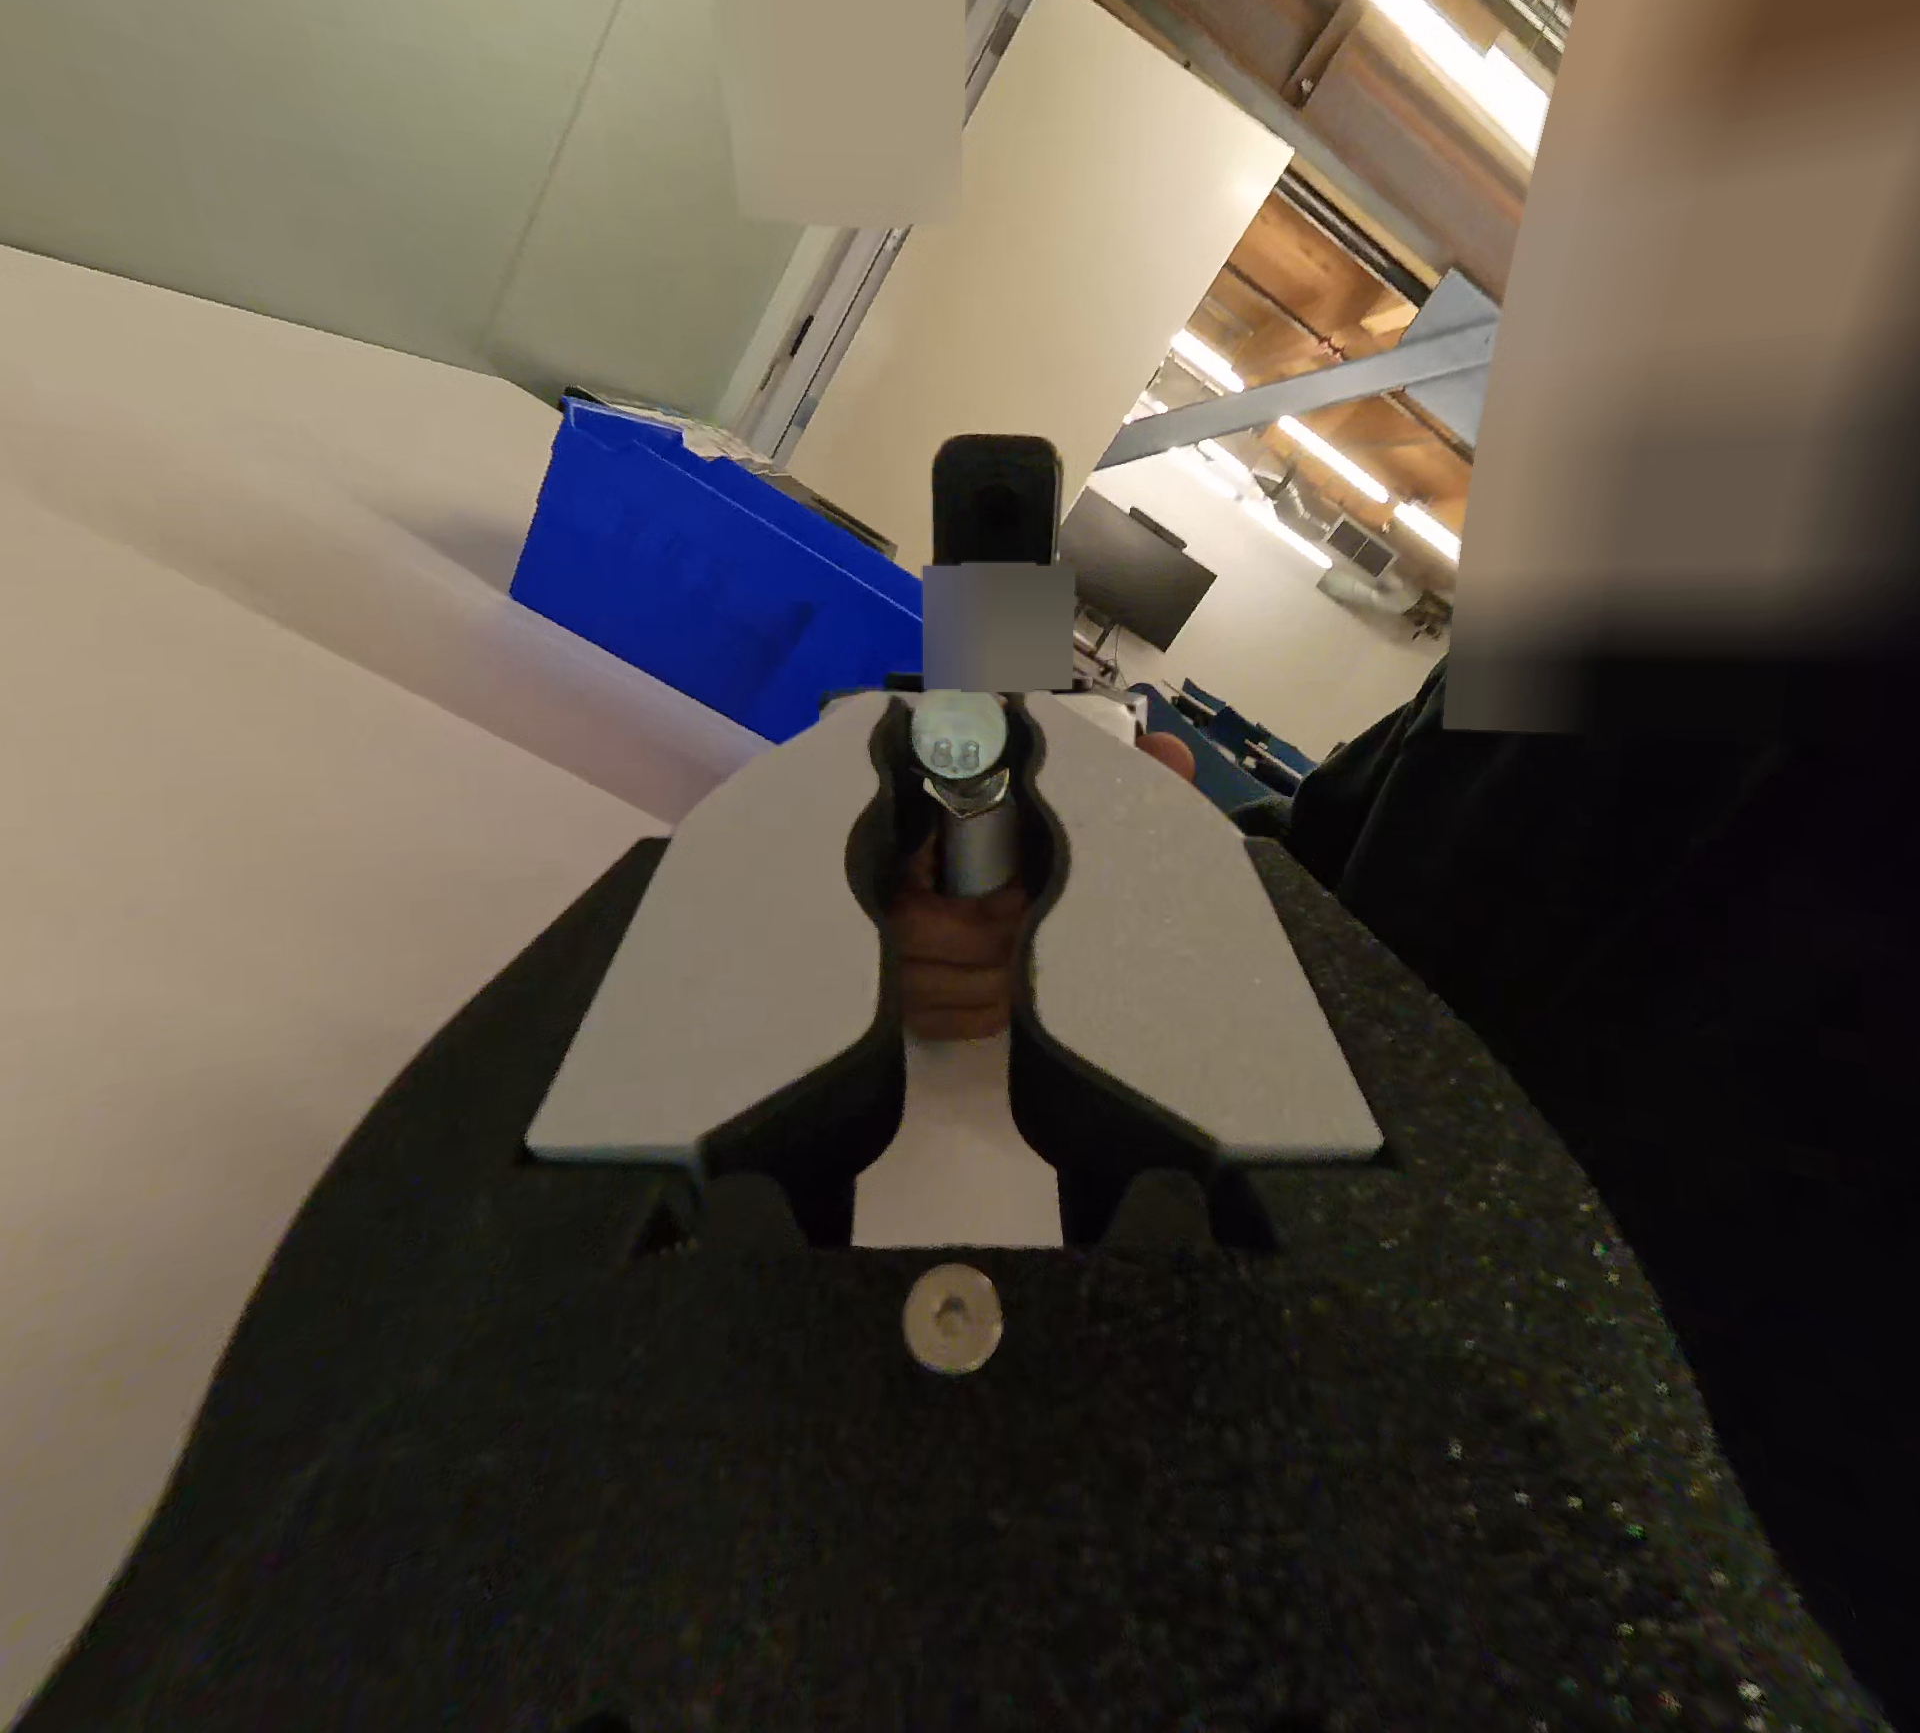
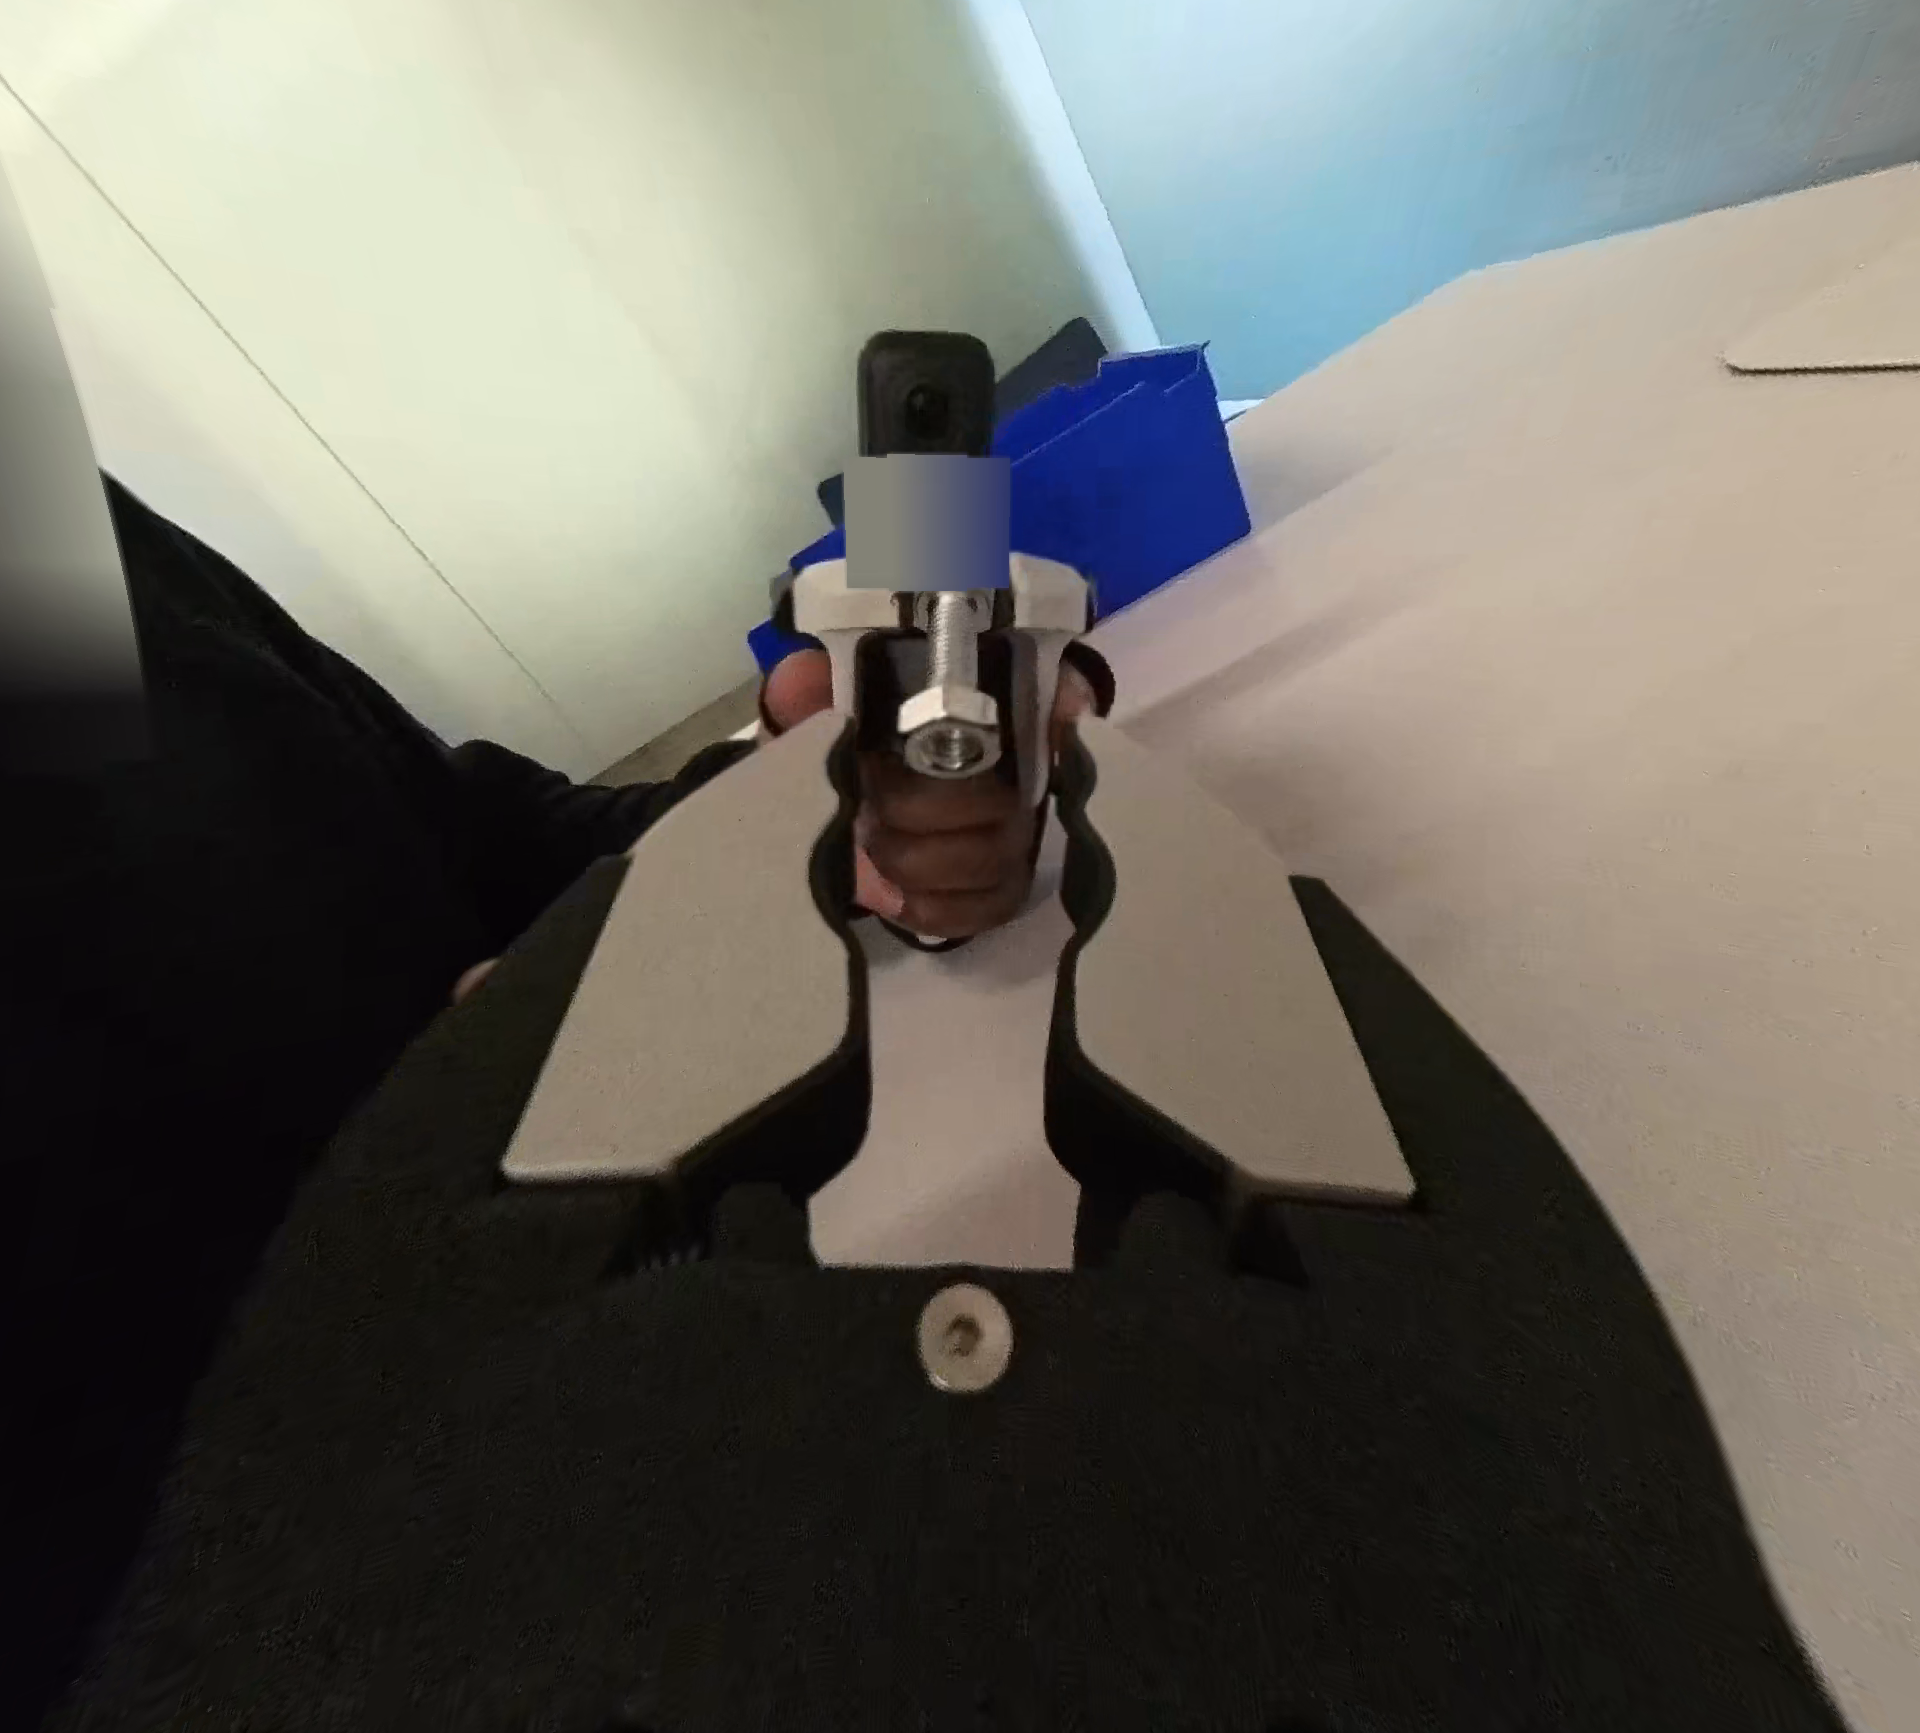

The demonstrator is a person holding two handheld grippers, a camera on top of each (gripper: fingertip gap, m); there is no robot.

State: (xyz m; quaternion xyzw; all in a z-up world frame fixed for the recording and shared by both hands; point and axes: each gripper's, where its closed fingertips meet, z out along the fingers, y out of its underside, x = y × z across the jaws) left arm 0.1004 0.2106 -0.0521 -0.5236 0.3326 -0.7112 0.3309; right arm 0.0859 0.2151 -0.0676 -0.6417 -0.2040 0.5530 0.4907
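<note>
The two grippers face each other tip to tip above a pale table. My left gripper is shut on a silver bolt with a hex nut on it. In the right wrist view the left gripper's silver fingers hold the threaded bolt pointing at the camera, with the hex nut on its near end. My right gripper is open. Its fingertips stand either side of the nut end and do not press on it.
A blue bin stands on the table behind the grippers and also shows in the right wrist view. A person's dark sleeve fills the right of the left view. A dark monitor stands far back. Left and right tips are no more than a few centimetres apart.
</note>
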